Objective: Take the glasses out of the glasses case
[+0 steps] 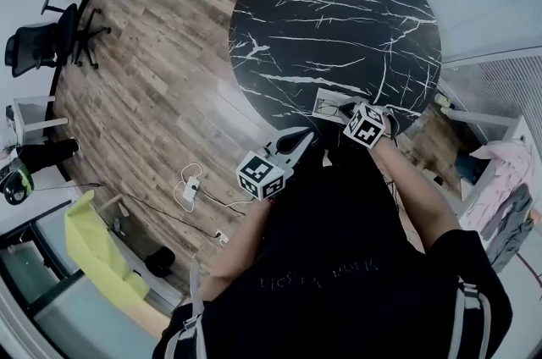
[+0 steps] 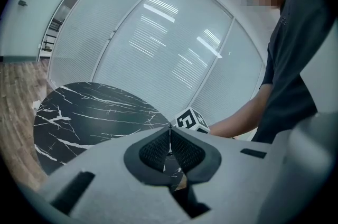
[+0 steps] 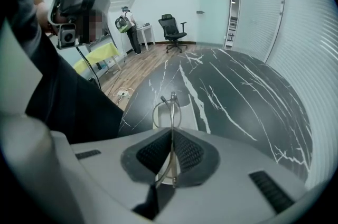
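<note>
Only the right gripper view shows the right gripper (image 3: 172, 132) clamped on thin wire-rimmed glasses (image 3: 172, 111), held over what seems a pale case (image 3: 191, 114) at the black marble table's (image 1: 339, 27) near edge. The left gripper (image 2: 170, 132) is closed on nothing, off the table.

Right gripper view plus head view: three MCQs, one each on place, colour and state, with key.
1. Where does the glasses case lie?
A. At the table's near edge
B. On the floor
C. On the chair

2. What colour is the table top?
A. Plain white
B. Black with white veins
C. Wood brown

3. What state is the right gripper in?
A. Wide open
B. Shut, empty
C. Shut on the glasses

Key:
1. A: the head view shows the case by the near rim.
2. B: dark marble pattern.
3. C: the wire frame is pinched between its pads.
</note>
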Tool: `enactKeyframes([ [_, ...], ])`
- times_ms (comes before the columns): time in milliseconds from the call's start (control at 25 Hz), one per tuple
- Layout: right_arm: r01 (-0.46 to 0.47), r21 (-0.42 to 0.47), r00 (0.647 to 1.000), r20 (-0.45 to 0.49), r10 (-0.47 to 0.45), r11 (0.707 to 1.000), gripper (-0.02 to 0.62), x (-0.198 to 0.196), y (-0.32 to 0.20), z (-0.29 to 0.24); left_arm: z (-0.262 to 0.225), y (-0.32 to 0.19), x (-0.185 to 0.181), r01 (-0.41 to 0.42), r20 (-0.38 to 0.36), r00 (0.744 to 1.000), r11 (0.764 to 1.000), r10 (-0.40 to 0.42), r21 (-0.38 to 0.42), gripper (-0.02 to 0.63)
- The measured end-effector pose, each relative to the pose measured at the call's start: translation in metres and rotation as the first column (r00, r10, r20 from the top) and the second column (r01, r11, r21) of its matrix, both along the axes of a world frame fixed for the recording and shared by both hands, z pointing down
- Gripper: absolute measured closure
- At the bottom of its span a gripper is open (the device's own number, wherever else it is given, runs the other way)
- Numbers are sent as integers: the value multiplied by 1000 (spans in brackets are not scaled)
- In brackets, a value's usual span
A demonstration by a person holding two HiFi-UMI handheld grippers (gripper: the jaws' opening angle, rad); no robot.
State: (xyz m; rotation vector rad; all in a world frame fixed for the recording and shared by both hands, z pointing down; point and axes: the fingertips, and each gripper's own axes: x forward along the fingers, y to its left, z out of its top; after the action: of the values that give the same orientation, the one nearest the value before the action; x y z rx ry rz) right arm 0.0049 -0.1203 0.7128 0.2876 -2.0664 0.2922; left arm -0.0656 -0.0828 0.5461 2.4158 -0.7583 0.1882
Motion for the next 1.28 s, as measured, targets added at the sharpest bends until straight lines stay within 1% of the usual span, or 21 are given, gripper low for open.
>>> enactKeyframes([
  [120, -33, -5, 999, 38, 34, 999, 558, 0, 1, -6, 2, 1, -3, 8, -1, 1000, 1000, -8, 0, 586],
  [320, -113, -29, 988, 99, 116, 993, 558, 5, -3, -19, -3, -3, -6, 21, -3, 1000, 1000, -20, 16, 586],
  [440, -123, -19, 986, 112, 125, 992, 558, 9, -3, -28, -5, -4, -7, 27, -7, 1000, 999, -27, 20, 586],
  [560, -152, -32, 978, 137, 155, 988, 558, 17, 1, -30, -5, -3, -5, 29, -11, 1000, 999, -29, 18, 586],
  [800, -228, -59, 949, 211, 236, 972, 558, 28, 2, -51, -9, -5, -2, 41, -27, 999, 999, -40, 24, 586],
  [1000, -263, -70, 925, 264, 272, 962, 558, 34, 4, -70, -13, -8, 0, 48, -39, 998, 998, -47, 27, 586],
  [1280, -336, -108, 874, 333, 353, 935, 558, 49, 5, -91, -17, -15, 5, 51, -60, 997, 998, -50, 26, 586],
])
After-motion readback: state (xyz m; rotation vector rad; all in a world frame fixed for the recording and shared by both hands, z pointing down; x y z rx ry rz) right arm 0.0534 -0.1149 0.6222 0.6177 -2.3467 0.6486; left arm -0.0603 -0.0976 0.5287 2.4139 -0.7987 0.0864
